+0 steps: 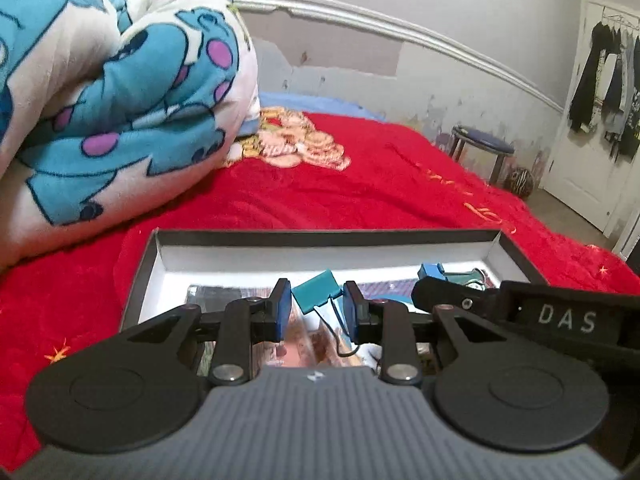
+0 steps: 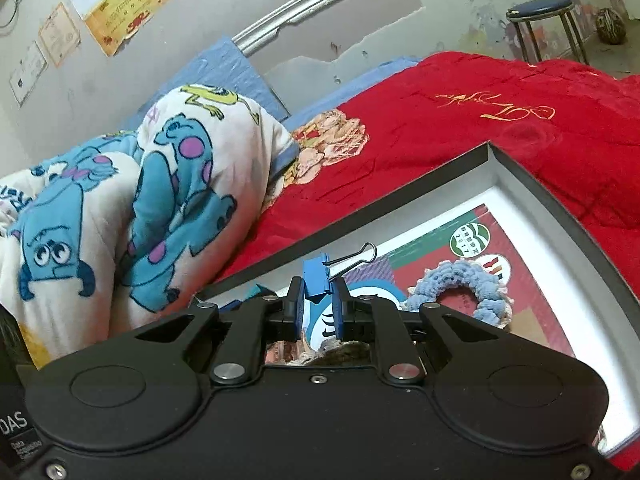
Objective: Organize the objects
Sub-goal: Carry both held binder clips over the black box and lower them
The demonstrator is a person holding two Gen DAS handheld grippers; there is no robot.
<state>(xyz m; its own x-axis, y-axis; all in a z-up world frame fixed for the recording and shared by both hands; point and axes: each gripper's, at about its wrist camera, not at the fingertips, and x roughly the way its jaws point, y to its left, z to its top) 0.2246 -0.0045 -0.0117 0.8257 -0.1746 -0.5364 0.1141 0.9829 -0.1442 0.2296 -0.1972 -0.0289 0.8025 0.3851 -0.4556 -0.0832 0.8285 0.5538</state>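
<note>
A shallow black box (image 1: 320,237) with a white inside lies on the red bedspread (image 1: 360,184). My left gripper (image 1: 317,300) hovers over the box's near side, shut on a teal binder clip (image 1: 316,290) whose wire handle hangs down by the right pad. My right gripper (image 2: 318,300) is shut on a blue binder clip (image 2: 314,278) with one wire handle sticking up; it reaches in over the box (image 2: 360,216) from the right of the left wrist view, where the blue clip (image 1: 430,271) shows at its tip. A blue crocheted scrunchie (image 2: 460,280) lies on a colourful card in the box.
A rolled cartoon-print blanket (image 1: 120,100) is heaped on the bed just left of the box. Beyond the bed stand a blue-topped stool (image 1: 482,148), a striped ball (image 1: 520,184) and a white door (image 1: 592,120) hung with dark clothes. Certificates (image 2: 120,12) are stuck to the wall.
</note>
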